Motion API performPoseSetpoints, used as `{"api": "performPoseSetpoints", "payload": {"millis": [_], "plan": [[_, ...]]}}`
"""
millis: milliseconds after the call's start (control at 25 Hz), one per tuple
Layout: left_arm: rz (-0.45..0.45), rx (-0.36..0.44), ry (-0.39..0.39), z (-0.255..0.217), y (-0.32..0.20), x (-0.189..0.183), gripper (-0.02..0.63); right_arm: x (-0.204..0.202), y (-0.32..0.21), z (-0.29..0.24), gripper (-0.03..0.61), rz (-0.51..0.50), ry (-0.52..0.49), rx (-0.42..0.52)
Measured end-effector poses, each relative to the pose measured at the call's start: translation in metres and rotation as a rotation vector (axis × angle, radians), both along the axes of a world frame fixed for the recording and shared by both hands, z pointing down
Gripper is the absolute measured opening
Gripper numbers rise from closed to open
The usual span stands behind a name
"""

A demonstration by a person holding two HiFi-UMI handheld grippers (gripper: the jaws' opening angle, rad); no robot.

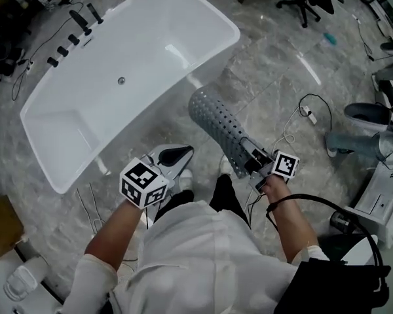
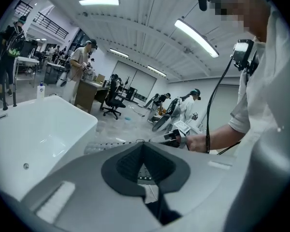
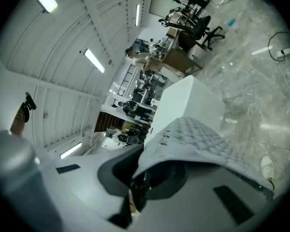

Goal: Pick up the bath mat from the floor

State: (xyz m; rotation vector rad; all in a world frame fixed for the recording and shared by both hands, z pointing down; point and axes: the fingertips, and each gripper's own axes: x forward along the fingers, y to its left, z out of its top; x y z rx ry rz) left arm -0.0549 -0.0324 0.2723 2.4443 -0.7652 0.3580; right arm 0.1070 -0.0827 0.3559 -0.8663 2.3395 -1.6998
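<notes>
The right gripper [image 1: 259, 165] is clamping its jaws tight on one end of the grey, hole-dotted bath mat [image 1: 219, 126]. The mat is hanging in the air above the marble floor [image 1: 268, 77], stretching away from the person toward the near right corner of the white bathtub [image 1: 150, 51]. The left gripper [image 1: 173, 156] is hovering just left of it with its jaws together and nothing between them.
</notes>
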Motion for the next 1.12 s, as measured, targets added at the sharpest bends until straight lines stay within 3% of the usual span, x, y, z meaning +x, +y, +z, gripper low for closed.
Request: {"api": "performPoseSetpoints", "payload": {"millis": [120, 480, 760, 1120], "plan": [[0.018, -0.004, -0.011, -0.009, 0.019, -0.005, 0.006, -0.005, 0.024, -0.034, 0.012, -0.018, 0.022, 0.037], [0.008, 0.011, 0.053, -0.035, 0.04, -0.003, 0.006, -0.001, 0.067, -0.107, 0.012, -0.007, 0.018, 0.102], [0.024, 0.016, 0.076, -0.037, 0.06, -0.008, 0.006, -0.008, 0.097, -0.141, 0.012, -0.007, 0.024, 0.166], [0.03, 0.03, 0.082, -0.039, 0.082, -0.019, 0.006, -0.023, 0.125, -0.156, 0.012, 0.0, -0.023, 0.17]]}}
